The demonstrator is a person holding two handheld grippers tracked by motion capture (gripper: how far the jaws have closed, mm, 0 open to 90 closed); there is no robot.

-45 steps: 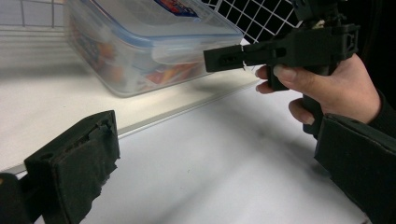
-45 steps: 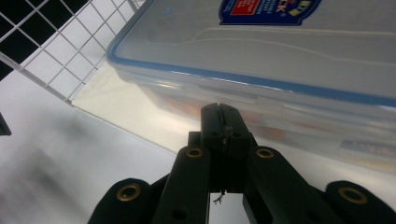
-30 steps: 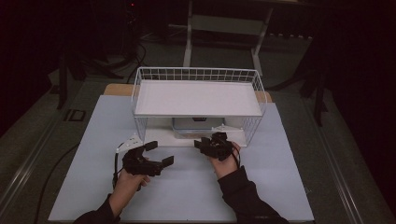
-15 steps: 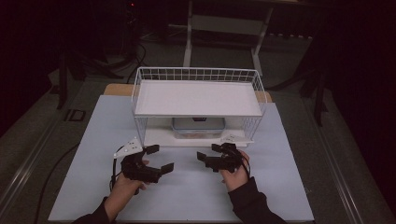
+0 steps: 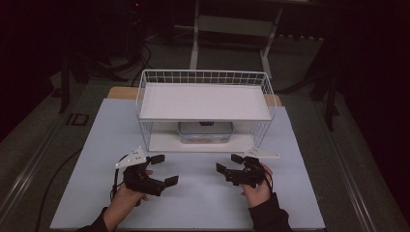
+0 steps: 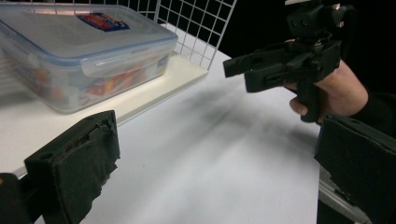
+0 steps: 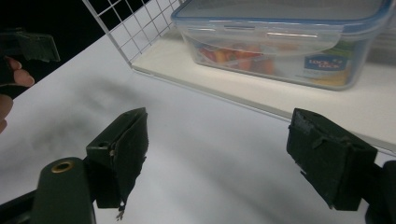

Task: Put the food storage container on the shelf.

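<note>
With both the left gripper [image 5: 162,169] and right gripper [image 5: 229,163] jaws apart and empty, the lidded food box [image 5: 205,132] (under the rack [image 5: 205,102], twelve o'clock) could snag on wire if pulled crookedly.

Plastic food box [image 6: 79,51] on shelf [image 6: 154,81], right gripper [image 6: 233,67] opposite.

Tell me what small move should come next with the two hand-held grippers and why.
Probably draw both back a little further and rest. The lidded food container sits fully on the lower shelf of the wire rack, lid closed. The right hand-held gripper has just been opening and holds nothing; the left hand-held gripper is open and empty too. Both sit on the table clear of the rack.
</note>
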